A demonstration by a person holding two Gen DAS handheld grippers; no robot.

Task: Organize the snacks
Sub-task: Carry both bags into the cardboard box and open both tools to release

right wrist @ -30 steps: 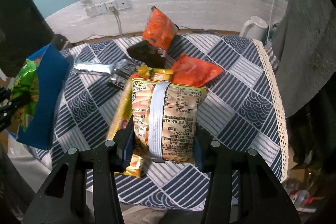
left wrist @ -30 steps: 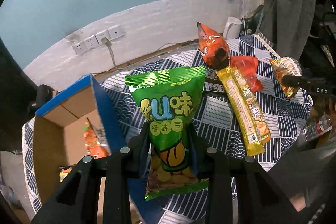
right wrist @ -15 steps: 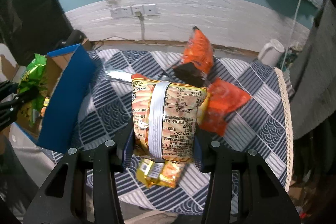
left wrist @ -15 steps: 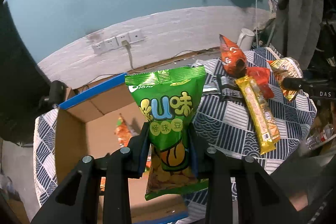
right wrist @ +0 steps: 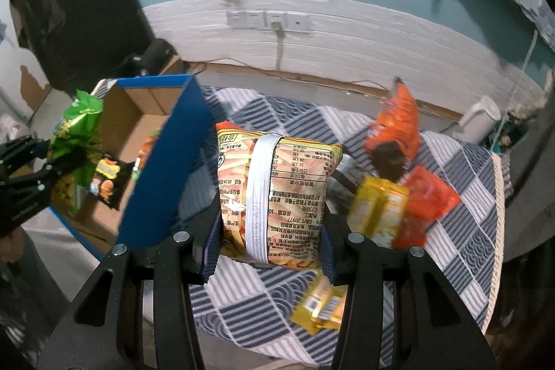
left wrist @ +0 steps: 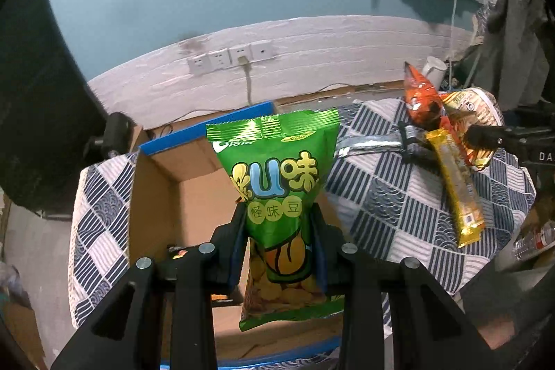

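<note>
My left gripper (left wrist: 279,241) is shut on a green bean snack bag (left wrist: 277,175), held upright above the open cardboard box (left wrist: 156,207) with blue edges. In the right wrist view the same green bag (right wrist: 74,141) and left gripper (right wrist: 41,162) hang over the box (right wrist: 166,169) at the left. My right gripper (right wrist: 269,231) is shut on a yellow-orange snack pack (right wrist: 274,193), back side up with a white seam, above the patterned tablecloth (right wrist: 263,307) just right of the box's raised blue flap.
A long yellow bar (left wrist: 458,186), an orange bag (left wrist: 419,96) and a silver wrapper (left wrist: 367,144) lie on the cloth. Orange and red packs (right wrist: 426,200), yellow packs (right wrist: 321,307) and a white kettle (right wrist: 482,120) appear at right. A dark snack pack (right wrist: 107,179) lies inside the box.
Both grippers have carried their bags leftward. The green bag now hangs over the box's inside rather than beside its flap. The yellow-orange pack has come up beside the blue flap.
</note>
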